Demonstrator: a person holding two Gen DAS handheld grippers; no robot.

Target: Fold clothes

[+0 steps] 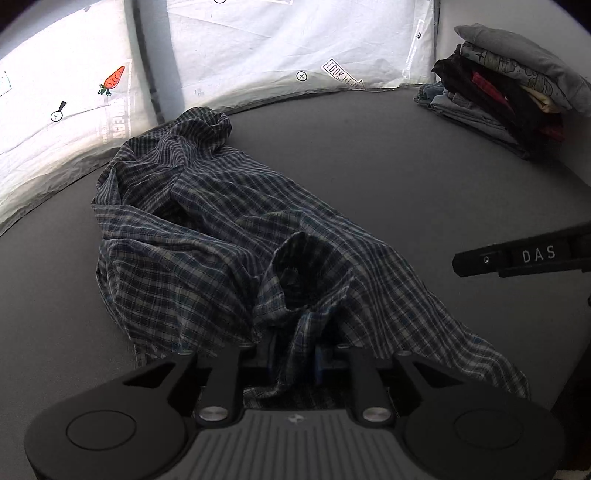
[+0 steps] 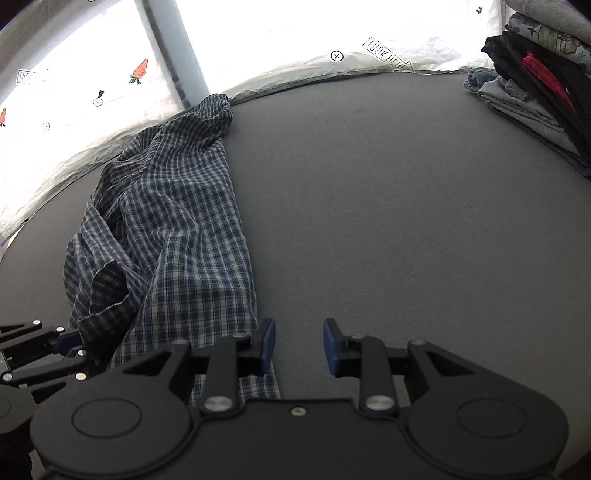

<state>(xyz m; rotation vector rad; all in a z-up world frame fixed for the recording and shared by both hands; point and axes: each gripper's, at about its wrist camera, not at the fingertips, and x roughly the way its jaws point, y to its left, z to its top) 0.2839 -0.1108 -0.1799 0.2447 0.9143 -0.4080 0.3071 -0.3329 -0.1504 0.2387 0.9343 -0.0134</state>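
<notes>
A blue-and-white checked shirt [image 1: 207, 229] lies crumpled on the grey table [image 1: 388, 166], running from the far left toward me. My left gripper [image 1: 295, 360] sits at the shirt's near end. A fold of the cloth lies between its blue pads, which stand apart. In the right wrist view the same shirt [image 2: 173, 221] lies to the left. My right gripper [image 2: 299, 347] is open over bare table [image 2: 388, 221] with nothing between its fingers, and its left pad [image 2: 267, 343] is at the shirt's right edge. The left gripper's fingers [image 2: 70, 339] show at the shirt's lower left.
A stack of folded clothes [image 1: 509, 85] [image 2: 535, 74] stands at the far right corner. A white printed sheet with carrots [image 1: 258, 44] [image 2: 295, 33] hangs behind the table's far edge. The right gripper's black body [image 1: 517, 258] juts in from the right.
</notes>
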